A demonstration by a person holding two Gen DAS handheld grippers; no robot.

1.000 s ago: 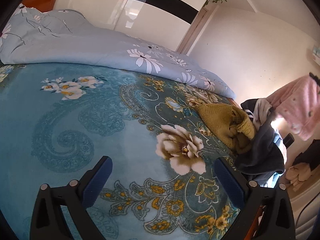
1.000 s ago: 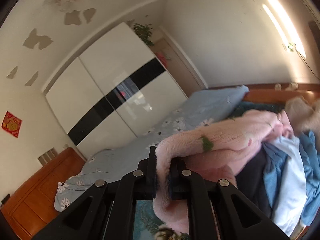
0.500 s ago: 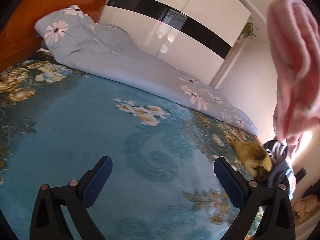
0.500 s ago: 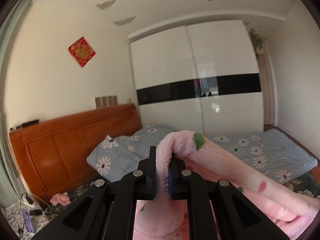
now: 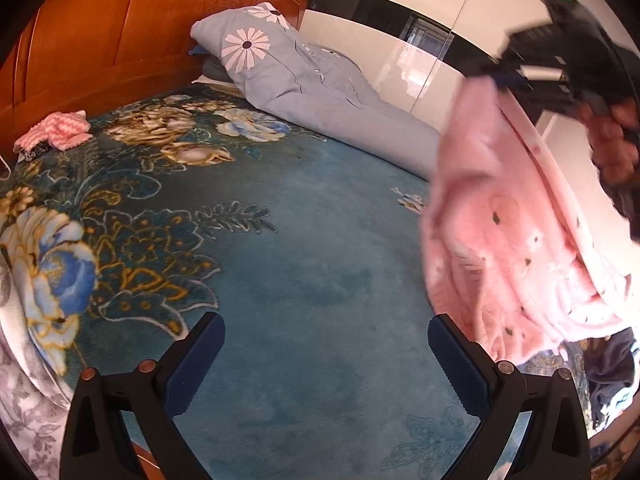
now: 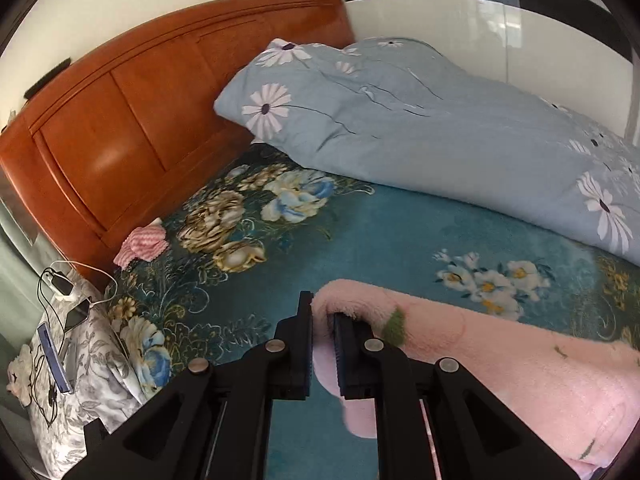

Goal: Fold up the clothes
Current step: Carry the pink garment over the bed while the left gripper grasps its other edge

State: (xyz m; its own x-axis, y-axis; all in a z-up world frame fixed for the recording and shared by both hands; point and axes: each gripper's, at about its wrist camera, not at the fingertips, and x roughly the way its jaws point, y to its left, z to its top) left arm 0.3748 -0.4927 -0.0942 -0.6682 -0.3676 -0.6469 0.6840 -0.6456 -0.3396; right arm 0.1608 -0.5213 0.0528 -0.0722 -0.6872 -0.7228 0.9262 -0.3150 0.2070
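While the right gripper has its jaws pinched on one edge of the pink fleece, it dangles bunched above the bed. That thin bite could slip, and the left gripper, jaws wide and empty, may grab a double layer.

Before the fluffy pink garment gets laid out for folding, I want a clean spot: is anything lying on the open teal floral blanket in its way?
Nothing visible does. The fluffy pink garment, clamped in the right gripper, hangs over bare teal floral blanket. The small pink striped cloth lies off by the wooden headboard, and the light blue daisy quilt along the far side.
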